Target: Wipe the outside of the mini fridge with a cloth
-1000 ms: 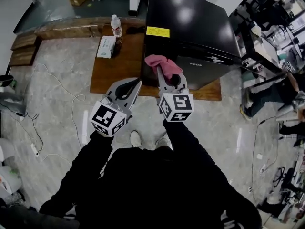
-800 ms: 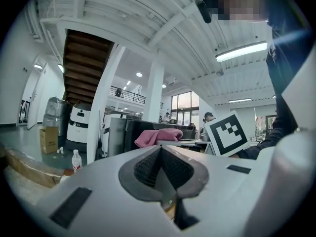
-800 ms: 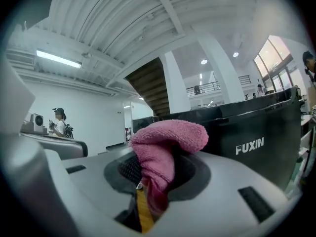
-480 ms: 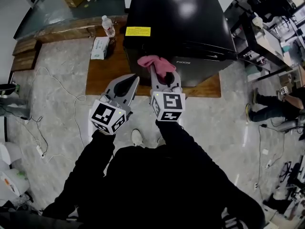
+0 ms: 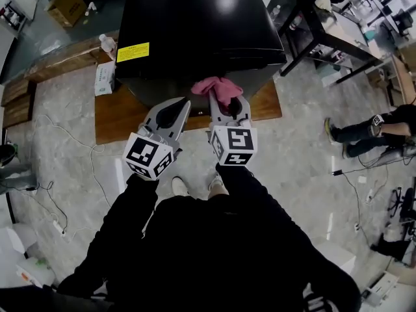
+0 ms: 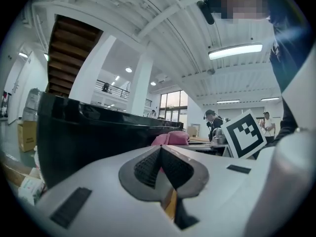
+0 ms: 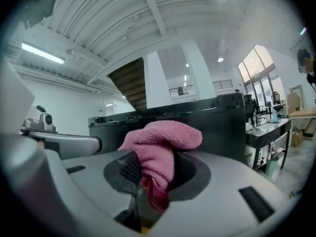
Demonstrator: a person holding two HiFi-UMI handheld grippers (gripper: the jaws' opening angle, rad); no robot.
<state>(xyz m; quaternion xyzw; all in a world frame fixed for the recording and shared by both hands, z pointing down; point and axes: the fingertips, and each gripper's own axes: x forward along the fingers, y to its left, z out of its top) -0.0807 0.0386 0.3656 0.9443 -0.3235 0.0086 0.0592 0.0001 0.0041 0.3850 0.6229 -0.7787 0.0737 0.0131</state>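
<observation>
Right claw [image 5: 225,104] grips a pink terry cloth [image 5: 218,88] by the glossy black mini fridge [image 5: 195,31]; left claw [image 5: 183,104] is closed, empty.

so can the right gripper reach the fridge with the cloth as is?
Probably yes: the right gripper holds the cloth close to the fridge front, and nothing shows between them.

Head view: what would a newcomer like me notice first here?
A pink cloth is pinched in the right tongs, at the front edge of the black mini fridge. Beside them, the left tongs are shut and empty. Both carry black-and-white marker cubes.
</observation>
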